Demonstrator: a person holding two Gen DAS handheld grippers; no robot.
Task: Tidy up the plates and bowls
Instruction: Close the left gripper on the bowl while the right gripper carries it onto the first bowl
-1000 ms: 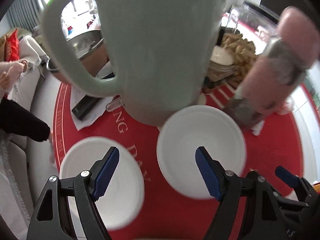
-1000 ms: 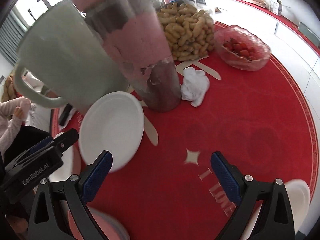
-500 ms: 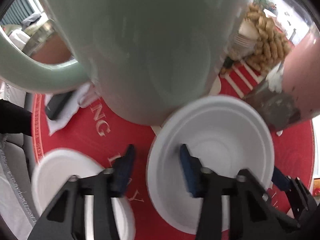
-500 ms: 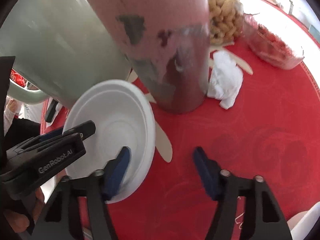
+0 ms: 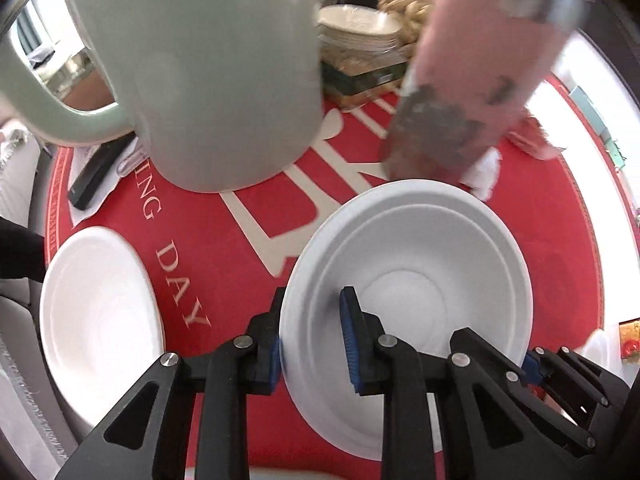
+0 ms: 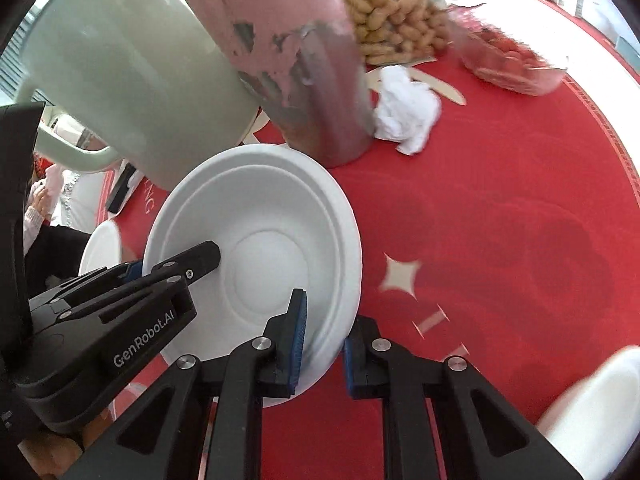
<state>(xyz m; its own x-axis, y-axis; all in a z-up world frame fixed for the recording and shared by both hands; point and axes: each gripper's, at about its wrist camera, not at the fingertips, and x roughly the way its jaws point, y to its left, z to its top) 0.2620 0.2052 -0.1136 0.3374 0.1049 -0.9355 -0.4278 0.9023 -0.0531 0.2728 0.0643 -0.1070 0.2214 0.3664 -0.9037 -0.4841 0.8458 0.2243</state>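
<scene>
We hold a white bowl (image 5: 432, 264) over the red tabletop (image 5: 224, 248) with both tongs at once. Our left tongs (image 5: 312, 344) have just been closing and now pinch the bowl's left rim, one blue pad inside the bowl and one outside. Our right tongs (image 6: 322, 348) have just been closing too and pinch the opposite rim in the same way. A second white bowl (image 5: 100, 312) lies on the tabletop well to the left. Behind the held bowl stand a pale green mug (image 5: 208, 80) and a pink tumbler (image 5: 472, 92), with a crumpled tissue (image 6: 408, 116) beside the tumbler and peanuts (image 6: 396, 16) farther back.
</scene>
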